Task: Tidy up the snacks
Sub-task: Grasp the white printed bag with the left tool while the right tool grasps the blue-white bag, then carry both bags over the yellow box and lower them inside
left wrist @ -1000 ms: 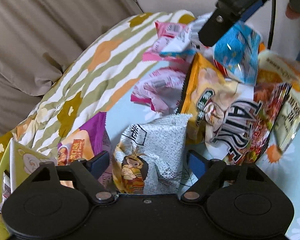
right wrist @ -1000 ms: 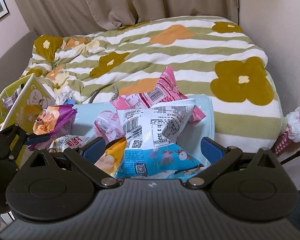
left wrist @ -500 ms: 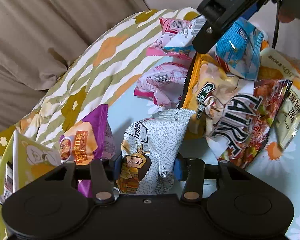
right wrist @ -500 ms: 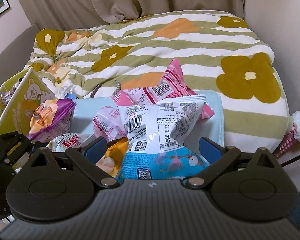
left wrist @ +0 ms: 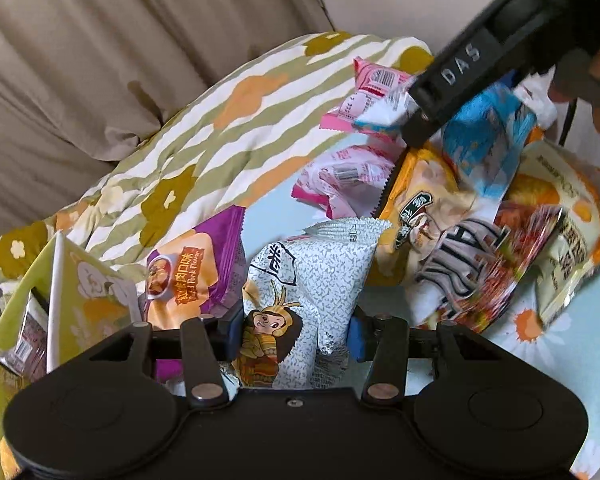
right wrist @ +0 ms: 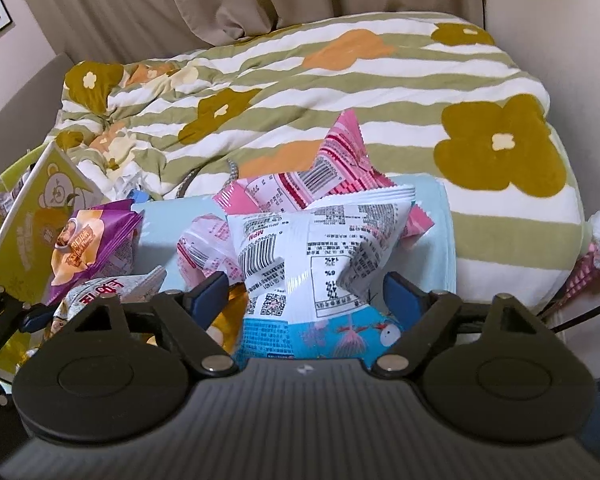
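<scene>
Snack packet, white with a cartoon figure (left wrist: 300, 280), stands upright, clamped in the left hand-held gripper (left wrist: 294, 330); the right hand-held gripper (right wrist: 304, 300) is closing around a blue-and-white packet (right wrist: 320, 256).

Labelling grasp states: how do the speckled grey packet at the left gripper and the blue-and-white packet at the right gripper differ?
The speckled grey packet is pinched between the left gripper pads; the blue-and-white packet sits between the right gripper jaws, which are closing with gaps either side.
The grey packet shows its front, a cartoon figure; the blue-and-white packet shows its back, barcode and tables.
Both are sealed, puffy packets standing roughly upright.
</scene>
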Demonstrator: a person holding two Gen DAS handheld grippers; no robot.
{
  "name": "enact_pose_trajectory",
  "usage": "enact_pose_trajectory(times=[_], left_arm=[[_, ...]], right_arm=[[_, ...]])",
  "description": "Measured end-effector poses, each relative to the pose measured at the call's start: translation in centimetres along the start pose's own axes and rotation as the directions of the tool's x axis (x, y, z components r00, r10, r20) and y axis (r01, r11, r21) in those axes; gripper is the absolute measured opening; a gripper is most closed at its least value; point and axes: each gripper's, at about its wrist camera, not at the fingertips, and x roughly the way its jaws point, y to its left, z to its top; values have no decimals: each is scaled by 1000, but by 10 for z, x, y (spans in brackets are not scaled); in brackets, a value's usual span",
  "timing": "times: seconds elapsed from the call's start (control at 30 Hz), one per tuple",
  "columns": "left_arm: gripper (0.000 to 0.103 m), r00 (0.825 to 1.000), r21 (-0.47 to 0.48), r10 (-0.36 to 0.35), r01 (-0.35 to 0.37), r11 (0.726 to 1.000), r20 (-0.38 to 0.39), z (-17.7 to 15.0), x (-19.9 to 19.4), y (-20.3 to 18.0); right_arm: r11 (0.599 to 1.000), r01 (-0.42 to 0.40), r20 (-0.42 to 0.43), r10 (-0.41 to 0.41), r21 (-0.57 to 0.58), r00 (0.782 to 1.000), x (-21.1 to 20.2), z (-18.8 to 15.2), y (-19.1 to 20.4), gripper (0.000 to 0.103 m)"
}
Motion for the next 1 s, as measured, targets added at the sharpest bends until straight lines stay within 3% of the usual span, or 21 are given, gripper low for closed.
enact_pose_trajectory(times=[0.07,0.17,0.63,1.0], left_arm=[[53,1000,-22,-1,1,1000,4,1,-5,1],[53,1000,-47,2,-2,999,13,2,-13,0],[53,996,-122,55,-47,991,66,5,-56,11],[53,977,-244,158,-120,962,145,-4,-123,51]], right_arm=[[1000,-14,-3,14,5,1000,-1,-1,-1,84],[999,-33,-7,33,30,999,-3,-3,-3,79],[999,-37,47,36,30,998,-40,-4,3,70],[996,-66,147,74,-60,986,-98,10,48,69]])
